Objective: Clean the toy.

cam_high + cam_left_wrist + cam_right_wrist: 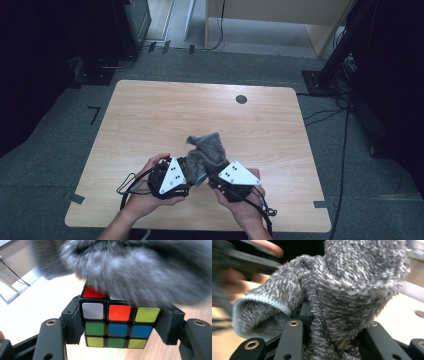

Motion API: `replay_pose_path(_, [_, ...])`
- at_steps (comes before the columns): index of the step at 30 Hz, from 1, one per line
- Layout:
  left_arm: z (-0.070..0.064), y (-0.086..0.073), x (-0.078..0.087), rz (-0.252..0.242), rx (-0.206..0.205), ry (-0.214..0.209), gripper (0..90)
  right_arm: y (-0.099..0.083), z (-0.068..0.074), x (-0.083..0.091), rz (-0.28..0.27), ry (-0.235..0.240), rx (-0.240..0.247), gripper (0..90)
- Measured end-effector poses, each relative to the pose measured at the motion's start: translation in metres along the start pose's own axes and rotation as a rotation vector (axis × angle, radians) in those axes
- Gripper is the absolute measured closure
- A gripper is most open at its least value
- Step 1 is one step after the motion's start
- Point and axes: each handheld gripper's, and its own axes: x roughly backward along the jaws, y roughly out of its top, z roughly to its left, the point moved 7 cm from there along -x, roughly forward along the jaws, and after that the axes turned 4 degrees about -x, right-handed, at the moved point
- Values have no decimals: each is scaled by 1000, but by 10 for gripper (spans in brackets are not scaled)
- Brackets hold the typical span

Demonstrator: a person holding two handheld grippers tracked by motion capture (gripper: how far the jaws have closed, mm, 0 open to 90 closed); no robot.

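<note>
A fuzzy grey sock (206, 155) hangs between both hands near the table's front edge. My right gripper (216, 181) is shut on the sock (342, 302); its ribbed cuff (259, 307) opens to the left in the right gripper view. My left gripper (184, 172) is shut on a colour-tiled puzzle cube (116, 322), clamped by its two sides between the pads (72, 323). The sock (140, 267) drapes blurred over the cube's top. In the high view the cube is hidden behind the grey plates and the sock.
The light wooden table (150, 115) has a small dark round disc (241, 99) at its far right. Dark stands and cables (335, 115) ring the table on the grey floor. A pale wooden cabinet (280, 15) stands behind.
</note>
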Motion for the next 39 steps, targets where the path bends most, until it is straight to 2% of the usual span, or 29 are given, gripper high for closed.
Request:
replay_pose_path(1, [0, 0, 0, -3, 5, -3, 345, -2, -7, 1, 16, -26, -16, 674])
replay_pose_path(2, [0, 1, 0, -5, 7, -3, 345, -2, -10, 2, 13, -31, -36, 674])
replay_pose_path(3, [0, 0, 0, -4, 6, -2, 345, 0, -10, 4, -2, -14, -52, 674])
replay_pose_path(5, [0, 0, -1, -1, 8, 1, 345, 7, 1, 7, -37, 46, -56, 673])
replay_pose_path(8, [0, 0, 0, -8, 11, -14, 346, 13, 30, 7, -45, 116, 51, 670])
replay_pose_path(10, [-1, 3, 3, -18, 6, -16, 346, 13, 35, 6, -41, 119, 76, 672])
replay_pose_path(12, [0, 3, 4, -30, 9, -18, 346, 12, 28, 5, -46, 105, 60, 677])
replay_pose_path(14, [3, 2, 6, -49, 23, -30, 346, 8, 8, 5, -27, 28, 40, 680])
replay_pose_path(16, [8, 2, 9, -87, 55, -52, 346, 3, -14, 6, -2, -24, -27, 681])
replay_pose_path(18, [13, 2, 14, -131, 86, -71, 346, 1, -29, 9, -19, -36, -86, 684])
replay_pose_path(19, [16, 3, 17, -157, 106, -85, 345, 2, -31, 11, -33, -20, -110, 684])
replay_pose_path(21, [17, 4, 19, -187, 125, -96, 346, 4, -27, 11, -57, 28, -122, 685])
replay_pose_path(24, [17, 6, 21, -219, 149, -115, 345, 3, -8, 4, -52, 99, -85, 691])
replay_pose_path(26, [19, 6, 24, -226, 160, -117, 346, -5, 1, -4, -41, 96, -75, 704])
replay_pose_path(27, [20, 6, 25, -230, 161, -118, 345, -10, 2, -8, -31, 98, -87, 705])
replay_pose_path(29, [23, 7, 28, -247, 173, -112, 345, -19, 1, -15, 13, 128, -100, 703])
replay_pose_path(30, [24, 8, 30, -258, 182, -113, 346, -26, -4, -19, 63, 104, -87, 702])
replay_pose_path(31, [25, 9, 31, -266, 186, -116, 346, -26, -4, -19, 63, 104, -87, 702])
replay_pose_path(32, [26, 8, 32, -263, 185, -112, 345, -26, -8, -19, 70, 85, -88, 702])
replay_pose_path(34, [27, 7, 31, -255, 184, -115, 346, -19, -15, -12, 25, 72, -119, 701])
replay_pose_path(36, [26, 6, 30, -248, 182, -124, 346, -6, -20, 0, -58, 67, -143, 701])
replay_pose_path(38, [23, 7, 28, -248, 180, -141, 346, 6, -17, 9, -130, 87, -145, 701])
replay_pose_path(39, [21, 8, 27, -252, 178, -149, 346, 8, -14, 11, -144, 99, -133, 701])
